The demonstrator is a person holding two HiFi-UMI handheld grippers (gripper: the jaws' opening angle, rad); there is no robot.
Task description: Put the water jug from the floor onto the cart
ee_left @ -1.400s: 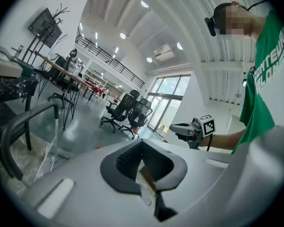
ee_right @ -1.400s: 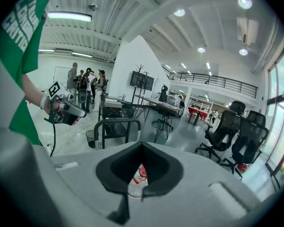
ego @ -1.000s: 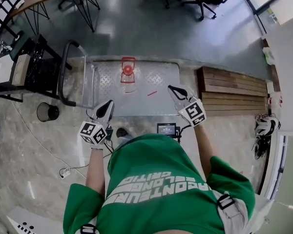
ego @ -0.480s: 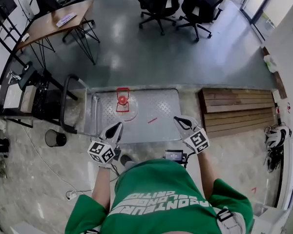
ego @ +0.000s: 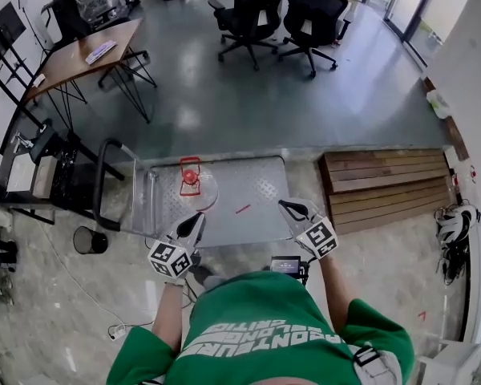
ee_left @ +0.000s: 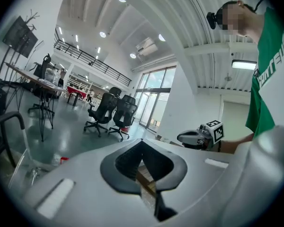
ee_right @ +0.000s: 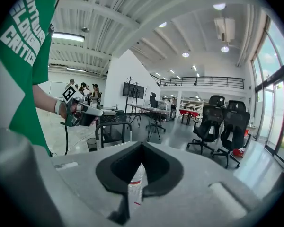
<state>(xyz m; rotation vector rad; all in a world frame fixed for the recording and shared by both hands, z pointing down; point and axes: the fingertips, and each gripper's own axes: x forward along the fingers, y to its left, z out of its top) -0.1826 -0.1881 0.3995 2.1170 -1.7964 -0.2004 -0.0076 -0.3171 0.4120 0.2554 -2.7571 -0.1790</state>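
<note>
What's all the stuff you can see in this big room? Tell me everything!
water jug: one, clear with a red top, standing on the cart's left part
cart: one, silver deck with a black handle, on the floor ahead of the person
wooden boards: one stack, brown, on the floor right of the cart
office chairs: two, black, far off on the grey floor
table: one, brown top, far left
bin: one, black, on the floor left of the cart
green shirt: one, green with white letters, on the person
left gripper: one, grey, shut and empty, held toward the cart
right gripper: one, grey, shut and empty, held toward the cart
</note>
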